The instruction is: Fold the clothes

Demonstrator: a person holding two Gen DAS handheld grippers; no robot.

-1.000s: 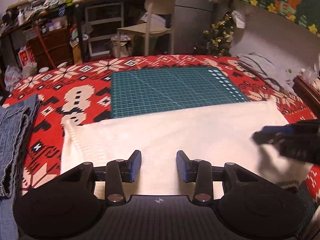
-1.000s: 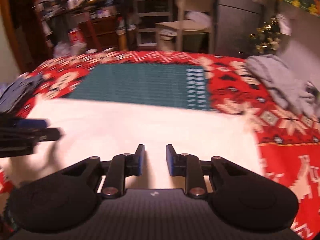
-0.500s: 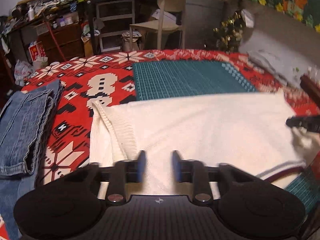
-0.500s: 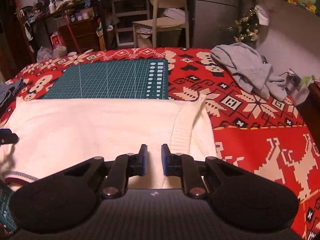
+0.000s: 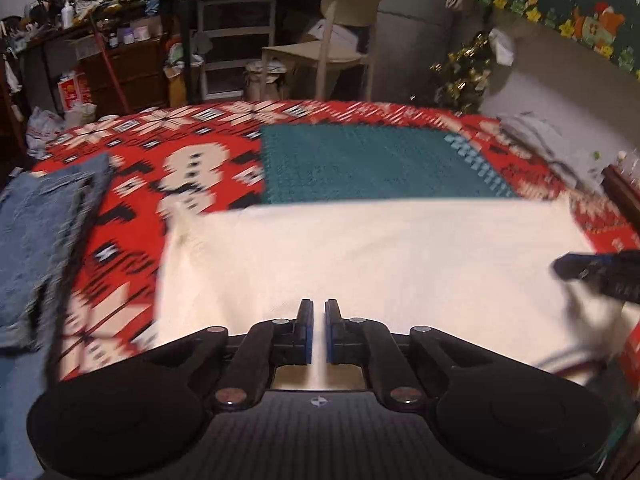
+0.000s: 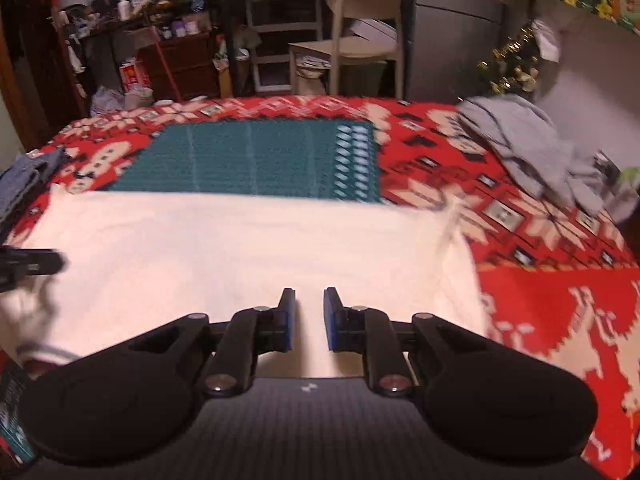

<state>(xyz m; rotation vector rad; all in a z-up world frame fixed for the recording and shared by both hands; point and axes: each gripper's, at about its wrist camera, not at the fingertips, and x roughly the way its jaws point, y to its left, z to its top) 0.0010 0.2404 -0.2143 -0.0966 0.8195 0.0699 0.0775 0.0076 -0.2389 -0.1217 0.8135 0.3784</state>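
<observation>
Cream sweater: spread flat along near edge of red patterned blanket, overlapping green cutting mat.
Left gripper: jaws just closed, nipped narrow on near hem.
Right gripper: narrow gap, fabric between pads; likely paired pinch for lifting fold.
Jeans: folded, left edge.

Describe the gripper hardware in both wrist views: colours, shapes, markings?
Identical units. Left gripper and right gripper: matte black linkage arms with silver pivot screws, two round black housings at the sides, a ribbed black base with a small white mark at centre, and blue pads on the fingers. No cables, hands or sleeves show.
</observation>
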